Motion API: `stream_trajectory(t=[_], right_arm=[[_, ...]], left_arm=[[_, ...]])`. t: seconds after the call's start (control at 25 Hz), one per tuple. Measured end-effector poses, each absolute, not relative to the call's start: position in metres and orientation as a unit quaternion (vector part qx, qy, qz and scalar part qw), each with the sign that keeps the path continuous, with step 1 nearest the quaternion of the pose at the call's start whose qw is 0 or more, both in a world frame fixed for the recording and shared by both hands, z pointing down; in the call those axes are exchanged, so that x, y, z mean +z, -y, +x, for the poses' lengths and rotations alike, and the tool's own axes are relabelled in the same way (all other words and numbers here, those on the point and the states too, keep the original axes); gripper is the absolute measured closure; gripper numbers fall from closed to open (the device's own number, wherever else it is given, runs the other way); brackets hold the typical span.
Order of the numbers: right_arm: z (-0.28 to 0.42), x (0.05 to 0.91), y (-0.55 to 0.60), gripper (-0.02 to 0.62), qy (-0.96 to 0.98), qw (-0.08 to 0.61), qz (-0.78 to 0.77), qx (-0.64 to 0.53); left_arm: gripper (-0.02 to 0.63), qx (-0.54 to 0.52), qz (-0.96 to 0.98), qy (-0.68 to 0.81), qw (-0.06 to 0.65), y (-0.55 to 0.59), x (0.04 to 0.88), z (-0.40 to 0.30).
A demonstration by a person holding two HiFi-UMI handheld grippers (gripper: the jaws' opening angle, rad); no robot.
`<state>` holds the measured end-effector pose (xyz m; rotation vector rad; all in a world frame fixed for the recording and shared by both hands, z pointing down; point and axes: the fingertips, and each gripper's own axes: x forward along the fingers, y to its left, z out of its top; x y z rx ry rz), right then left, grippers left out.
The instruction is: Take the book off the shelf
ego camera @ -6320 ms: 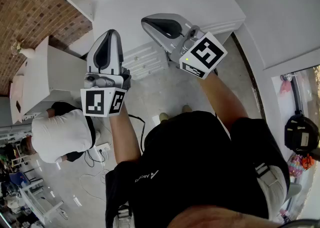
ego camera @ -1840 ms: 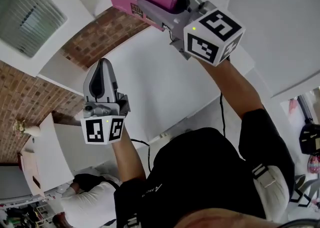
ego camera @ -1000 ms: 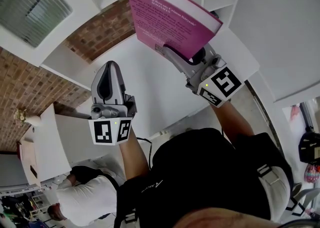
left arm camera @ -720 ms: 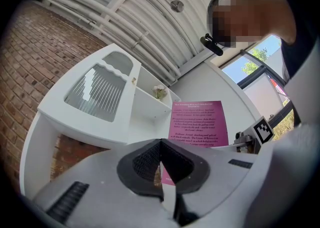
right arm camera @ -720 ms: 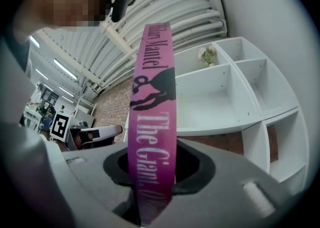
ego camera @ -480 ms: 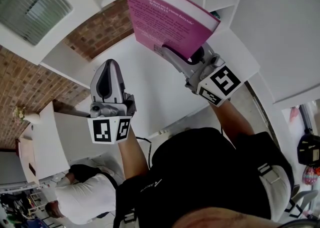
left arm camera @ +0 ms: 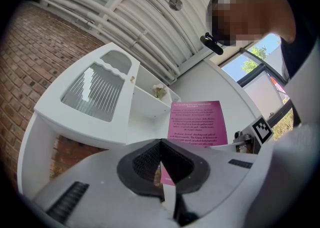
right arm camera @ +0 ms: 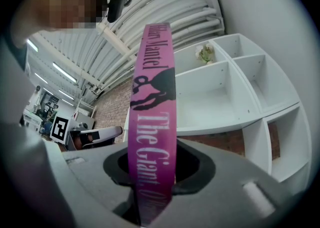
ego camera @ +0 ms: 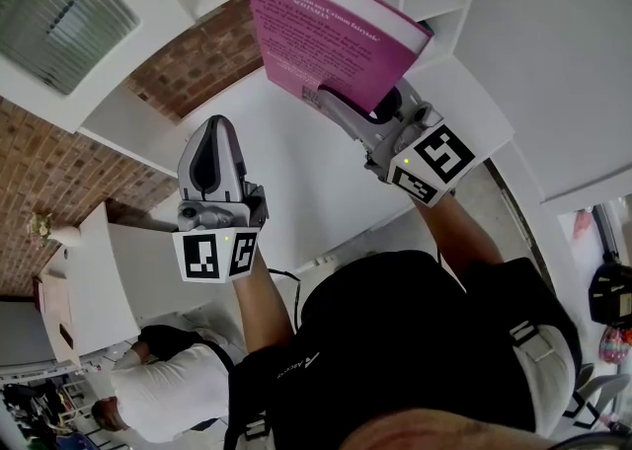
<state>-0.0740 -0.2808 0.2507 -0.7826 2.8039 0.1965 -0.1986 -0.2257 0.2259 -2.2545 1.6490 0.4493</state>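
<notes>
Book (ego camera: pixel 331 29) in right gripper (ego camera: pixel 363 111) jaws

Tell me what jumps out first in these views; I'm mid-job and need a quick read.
The pink book stands out first, raised at the top centre of the head view and clamped in the right tongs. Behind it in the right gripper view, the white shelf unit shows mostly bare compartments. The left tongs hang lower left, shut and empty.
</notes>
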Motion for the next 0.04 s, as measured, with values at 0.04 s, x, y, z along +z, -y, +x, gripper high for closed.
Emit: stream_trajectory(t=[0.04], right_arm=[[-0.074,0.2507,0.2808,0.457,-0.955,0.112,-0.267,0.065]], left_arm=[[0.607,0.157,-0.787,-0.575,0.156,0.2255,0.2255,-0.1987]])
